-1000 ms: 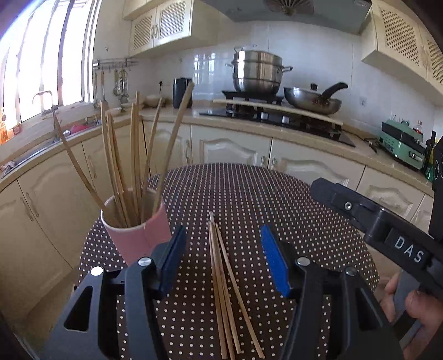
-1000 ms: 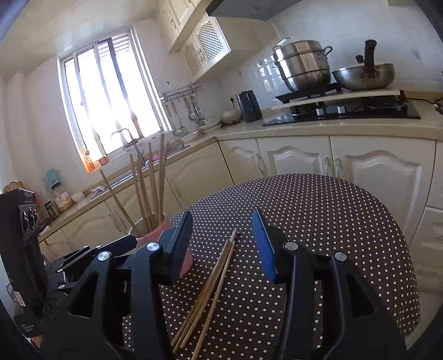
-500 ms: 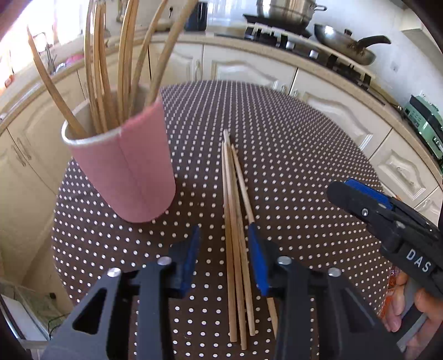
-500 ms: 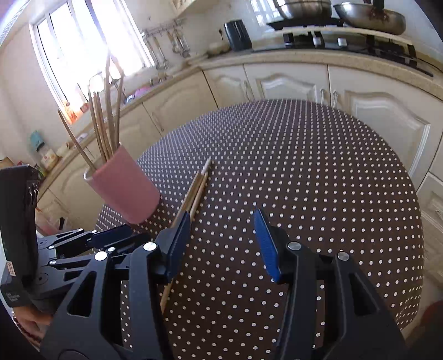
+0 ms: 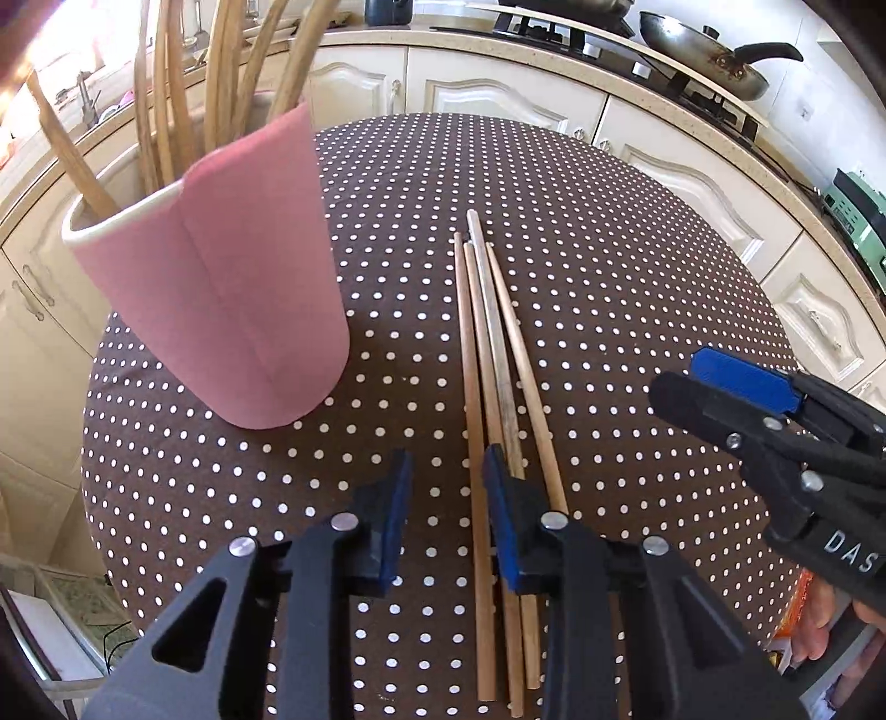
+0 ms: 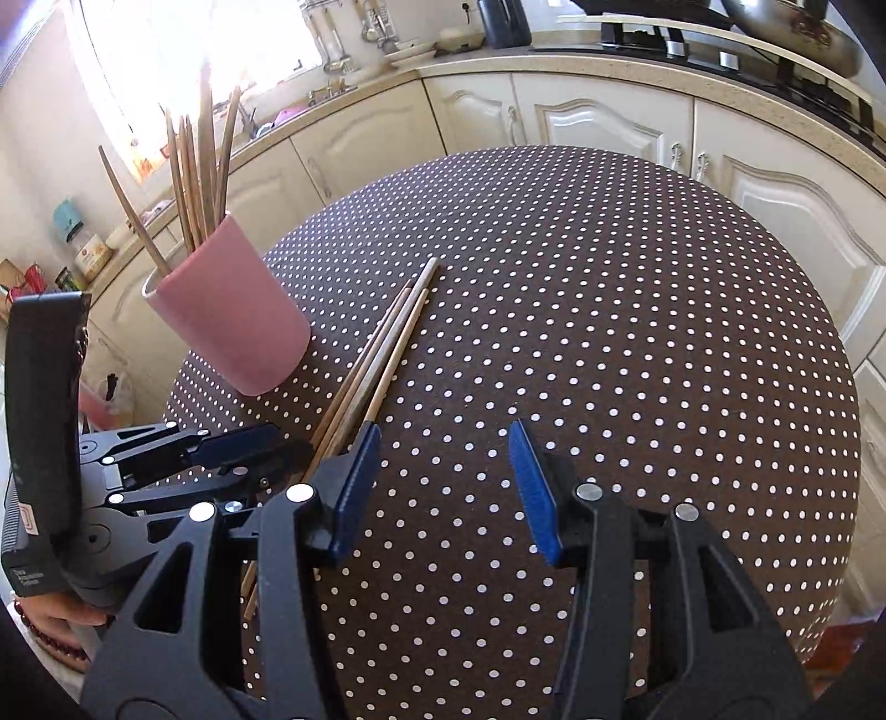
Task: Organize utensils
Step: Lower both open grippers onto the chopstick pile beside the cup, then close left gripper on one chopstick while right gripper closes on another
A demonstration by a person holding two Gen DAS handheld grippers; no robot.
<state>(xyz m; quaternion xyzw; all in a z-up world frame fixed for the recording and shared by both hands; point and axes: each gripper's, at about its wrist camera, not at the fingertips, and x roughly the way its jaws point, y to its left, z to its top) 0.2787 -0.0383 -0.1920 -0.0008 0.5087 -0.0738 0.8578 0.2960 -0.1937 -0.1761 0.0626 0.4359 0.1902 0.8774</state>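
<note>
Left gripper [image 5: 447, 501] tipped down over the polka-dot tabletop [image 5: 609, 288], fingers narrow and closing, blue pads [image 5: 396, 509] not yet pressing anything. Bundle of loose chopsticks [image 5: 493, 354] lies flat on the cloth, four sticks side by side, running straight away from the fingers; the leftmost stick passes through the gap between the pads, the others slip under the right-side finger (contact with that pad can't be judged from here). Pink cup [image 5: 238, 299] stands ahead and to the left of the left fingers, just beside the bundle but apart from it, stuffed with more upright chopsticks [image 5: 221, 83] fanning out of its rim. Right gripper [image 6: 446, 487] hovers to the right of the bundle, fingers about half spread, nothing between them, only bare dotted cloth underneath. Its left-side pad [image 6: 354, 487] sits just next to the near part of the sticks; touching or not is unclear. From the right wrist view the left gripper shows low at the left with a hand [image 6: 55, 615] under it. Kitchen cabinets [image 6: 609, 122] and a wok [image 5: 703, 50] well beyond the tabletop.
</note>
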